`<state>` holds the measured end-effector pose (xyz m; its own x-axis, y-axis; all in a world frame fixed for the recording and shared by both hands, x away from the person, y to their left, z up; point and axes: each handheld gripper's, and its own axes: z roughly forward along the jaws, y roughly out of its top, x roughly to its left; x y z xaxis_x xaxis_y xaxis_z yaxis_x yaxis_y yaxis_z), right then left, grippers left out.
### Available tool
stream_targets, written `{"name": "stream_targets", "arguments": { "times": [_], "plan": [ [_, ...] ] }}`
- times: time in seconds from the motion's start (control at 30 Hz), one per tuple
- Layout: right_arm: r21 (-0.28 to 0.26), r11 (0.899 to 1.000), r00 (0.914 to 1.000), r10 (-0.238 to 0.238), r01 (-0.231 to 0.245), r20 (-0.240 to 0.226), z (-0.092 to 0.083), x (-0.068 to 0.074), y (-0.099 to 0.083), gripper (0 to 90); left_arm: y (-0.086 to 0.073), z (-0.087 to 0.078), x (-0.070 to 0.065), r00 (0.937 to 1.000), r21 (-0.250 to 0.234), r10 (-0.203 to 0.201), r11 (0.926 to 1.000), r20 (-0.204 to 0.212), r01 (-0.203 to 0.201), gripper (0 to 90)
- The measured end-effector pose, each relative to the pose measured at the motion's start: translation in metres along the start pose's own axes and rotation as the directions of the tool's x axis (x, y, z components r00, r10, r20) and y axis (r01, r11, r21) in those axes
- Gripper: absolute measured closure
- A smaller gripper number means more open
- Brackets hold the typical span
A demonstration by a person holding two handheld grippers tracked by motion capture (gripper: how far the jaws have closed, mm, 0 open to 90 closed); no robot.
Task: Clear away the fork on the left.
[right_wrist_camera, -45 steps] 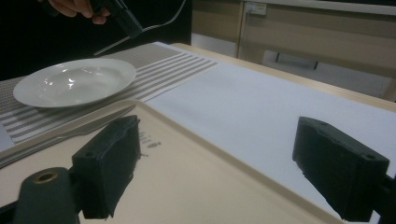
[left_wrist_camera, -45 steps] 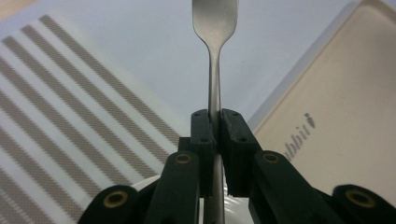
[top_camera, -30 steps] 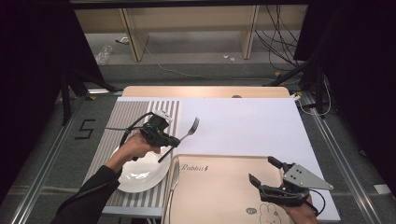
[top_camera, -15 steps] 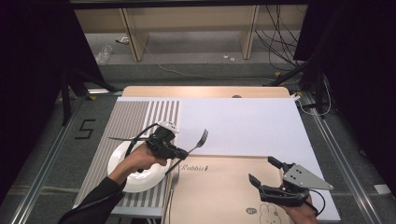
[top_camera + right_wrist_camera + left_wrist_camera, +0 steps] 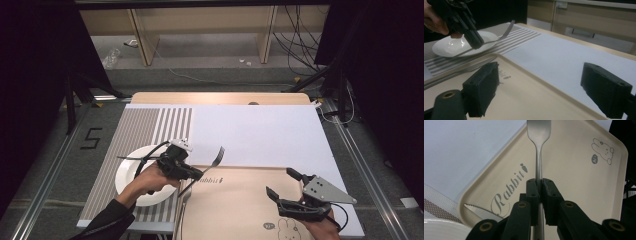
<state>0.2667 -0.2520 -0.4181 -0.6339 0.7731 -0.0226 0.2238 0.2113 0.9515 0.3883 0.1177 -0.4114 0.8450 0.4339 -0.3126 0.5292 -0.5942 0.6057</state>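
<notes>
The left hand-held gripper (image 5: 192,172), clamped on a fork (image 5: 538,157), has carried it from above the white plate (image 5: 131,165) across to the near-left corner of the beige tray (image 5: 240,200), suggesting a set-down beside the knife (image 5: 477,210). The slim, shiny fork rides tines forward. The right hand-held gripper (image 5: 285,187) waits open, empty.

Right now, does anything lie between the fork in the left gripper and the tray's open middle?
Nothing visible blocks it. The left gripper holds the fork above the tray; the knife lies along the tray's edge, aside.
</notes>
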Motion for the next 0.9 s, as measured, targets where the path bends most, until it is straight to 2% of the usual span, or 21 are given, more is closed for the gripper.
{"name": "stream_targets", "arguments": {
  "times": [0.57,0.9],
  "plan": [
    [-0.002,1.000,1.0000,0.000,0.000,-0.001,0.000,0.000,0.000,15.9,-0.011,0.013,-0.021,0.9989,0.033,-0.017,0.9993,0.044,0.016,83.8],
    [-0.003,1.000,1.0000,0.002,-0.002,0.001,0.000,0.000,0.000,15.9,-0.017,0.021,-0.034,0.9992,0.065,-0.022,0.9977,0.034,0.020,83.7]
  ]
}}
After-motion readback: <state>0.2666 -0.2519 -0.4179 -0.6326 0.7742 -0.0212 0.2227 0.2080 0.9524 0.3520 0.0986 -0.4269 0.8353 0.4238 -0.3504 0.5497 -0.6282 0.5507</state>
